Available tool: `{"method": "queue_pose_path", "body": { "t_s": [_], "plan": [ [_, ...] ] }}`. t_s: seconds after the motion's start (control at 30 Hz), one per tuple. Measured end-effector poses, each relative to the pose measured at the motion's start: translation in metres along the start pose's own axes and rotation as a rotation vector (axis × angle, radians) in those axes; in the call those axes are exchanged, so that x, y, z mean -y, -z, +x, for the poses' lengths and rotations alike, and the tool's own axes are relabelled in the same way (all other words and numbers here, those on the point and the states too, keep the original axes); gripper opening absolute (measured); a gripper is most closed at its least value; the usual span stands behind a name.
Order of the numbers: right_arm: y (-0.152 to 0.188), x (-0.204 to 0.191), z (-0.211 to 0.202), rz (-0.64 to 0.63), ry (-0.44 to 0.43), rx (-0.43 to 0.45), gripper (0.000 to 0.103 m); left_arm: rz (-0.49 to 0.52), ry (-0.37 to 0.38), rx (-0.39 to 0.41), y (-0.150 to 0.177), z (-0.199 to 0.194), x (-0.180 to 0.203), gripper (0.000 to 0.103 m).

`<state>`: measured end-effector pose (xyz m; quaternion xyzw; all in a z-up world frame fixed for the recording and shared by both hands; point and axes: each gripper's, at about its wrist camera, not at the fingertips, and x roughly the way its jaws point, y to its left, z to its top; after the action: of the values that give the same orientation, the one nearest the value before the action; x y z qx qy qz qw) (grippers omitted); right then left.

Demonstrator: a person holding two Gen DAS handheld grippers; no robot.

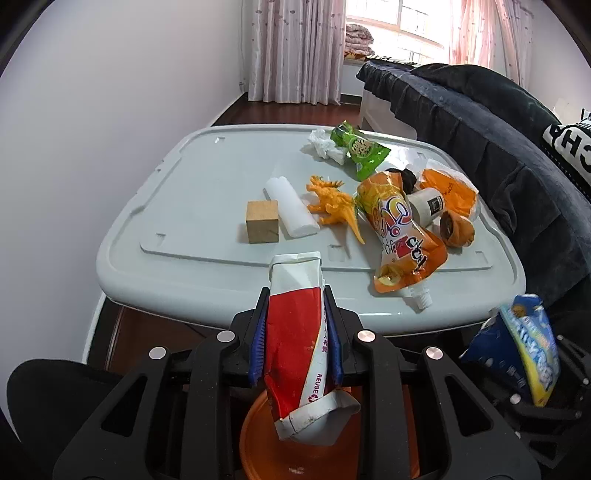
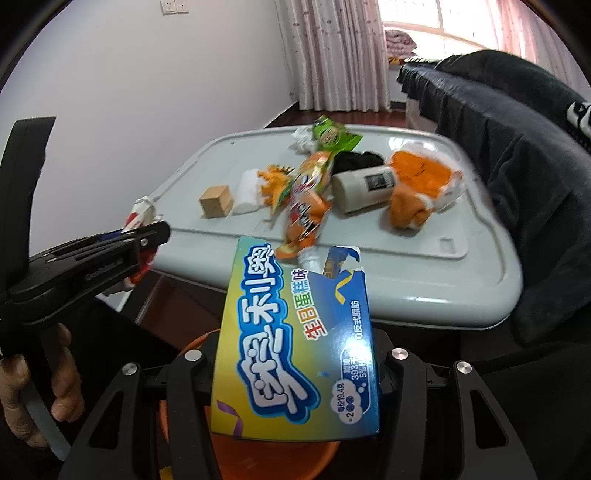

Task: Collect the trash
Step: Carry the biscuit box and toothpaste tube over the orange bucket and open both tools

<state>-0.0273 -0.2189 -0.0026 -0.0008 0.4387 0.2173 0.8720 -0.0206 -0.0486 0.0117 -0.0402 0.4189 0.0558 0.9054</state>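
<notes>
Above the orange bin (image 1: 266, 435), the left gripper (image 1: 295, 317) is clamping a flattened carton (image 1: 295, 332) and the right gripper (image 2: 295, 369) — seemingly — an Oreo box (image 2: 295, 350) — each wanting release squarely over its mouth.

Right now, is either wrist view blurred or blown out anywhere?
Left wrist view: the table trash is sharp, the window is overexposed. Right wrist view: motion blur smears the orange pouch and the items around it, while the held blue box stays readable.

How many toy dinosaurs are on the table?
1. The orange toy dinosaur lies mid-table, between the white foam piece and the orange drink pouch. Others may hide under wrappers.
</notes>
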Motion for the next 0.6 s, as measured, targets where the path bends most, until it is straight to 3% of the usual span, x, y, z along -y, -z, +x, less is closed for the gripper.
{"method": "queue_pose_path", "body": {
  "t_s": [0.33,0.6],
  "plan": [
    [0.015,-0.005,-0.006,-0.030,0.000,-0.033,0.053,0.073,0.041,-0.049,0.019,-0.010,0.005,0.026],
    [0.036,-0.004,0.010,-0.052,-0.008,-0.164,0.053,0.243,0.107,-0.259,0.070,0.019,0.027,0.026]
  ]
}}
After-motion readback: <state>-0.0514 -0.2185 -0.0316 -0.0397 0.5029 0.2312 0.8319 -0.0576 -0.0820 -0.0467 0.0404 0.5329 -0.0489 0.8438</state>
